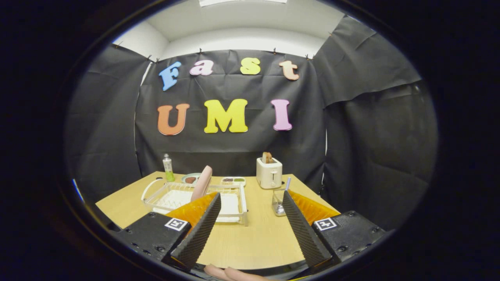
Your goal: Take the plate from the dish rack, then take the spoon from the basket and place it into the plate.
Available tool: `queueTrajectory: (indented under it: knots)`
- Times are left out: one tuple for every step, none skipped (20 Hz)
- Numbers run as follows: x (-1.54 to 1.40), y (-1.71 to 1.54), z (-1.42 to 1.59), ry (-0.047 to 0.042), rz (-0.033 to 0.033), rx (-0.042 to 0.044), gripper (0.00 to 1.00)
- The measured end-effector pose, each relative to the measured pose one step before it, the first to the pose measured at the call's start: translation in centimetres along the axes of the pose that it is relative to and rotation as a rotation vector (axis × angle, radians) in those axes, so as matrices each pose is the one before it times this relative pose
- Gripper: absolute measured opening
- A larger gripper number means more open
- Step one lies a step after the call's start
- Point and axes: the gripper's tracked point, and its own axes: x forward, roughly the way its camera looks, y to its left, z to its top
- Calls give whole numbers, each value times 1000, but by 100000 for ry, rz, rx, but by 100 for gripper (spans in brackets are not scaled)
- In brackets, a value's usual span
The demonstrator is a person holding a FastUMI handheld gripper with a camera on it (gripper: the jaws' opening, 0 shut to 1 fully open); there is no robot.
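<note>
While the gripper [250, 203] hangs released and empty over the near table [258, 238], the pink plate [202, 182] stands on edge in the rack [172, 197], far left. Approach edge-on, straddle its rim, then lift straight up.

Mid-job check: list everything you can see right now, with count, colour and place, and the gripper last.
table: one, light wood, under everything.
dish rack: one, clear and white, just beyond the left finger.
plate: one, pink, standing on edge in the dish rack.
basket: one, small and clear, just beyond the right finger.
spoon: one, pale handle sticking up out of the basket.
toaster: one, white, toast in its slot, behind the basket.
bottle: one, clear with green liquid, far left corner.
food dishes: two, behind the rack.
gripper: one, black fingers wide open, holding nothing.
person's fingers: beneath the gripper.
</note>
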Motion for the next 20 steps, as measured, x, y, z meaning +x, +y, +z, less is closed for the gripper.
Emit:
queueTrajectory:
  knots:
    - [208, -32, -179, 171, -358, -203, 100]
    - [86, -152, -54, 233, -374, -303, 100]
    - [89, -136, -130, 100, -360, -92, 100]
    - [172, -147, 21, 230, -280, -94, 100]
    - [284, -241, -1, 288, -559, 31, 100]
    - [245, -105, 173, 159, -333, -188, 100]
    - [483, -2, 267, 400, -119, -381, 100]
    - [342, 114, 476, 115, 718, -630, 100]
    - [437, 289, 596, -236, 1216, 29, 100]
    - [664, 159, 550, 760, 927, 351, 100]
    - [924, 250, 272, 1419, 1275, 269, 100]
    - [972, 468, 517, 2007, 1666, 105, 100]
    - [1026, 542, 499, 2204, 1789, -632, 100]
    - [1095, 400, 848, 2100, 802, -439, 100]
    - [1305, 179, 861, 1588, 549, -745, 100]
    - [1245, 551, 913, 1942, 589, -950, 100]
    - [1421, 640, 651, 2063, 1301, -1430, 100]
    - [1359, 777, 840, 1810, 1493, -1504, 100]
    - [1520, 484, 631, 2347, 922, -1057, 100]
    - [1495, 475, 724, 2190, 564, -377, 100]
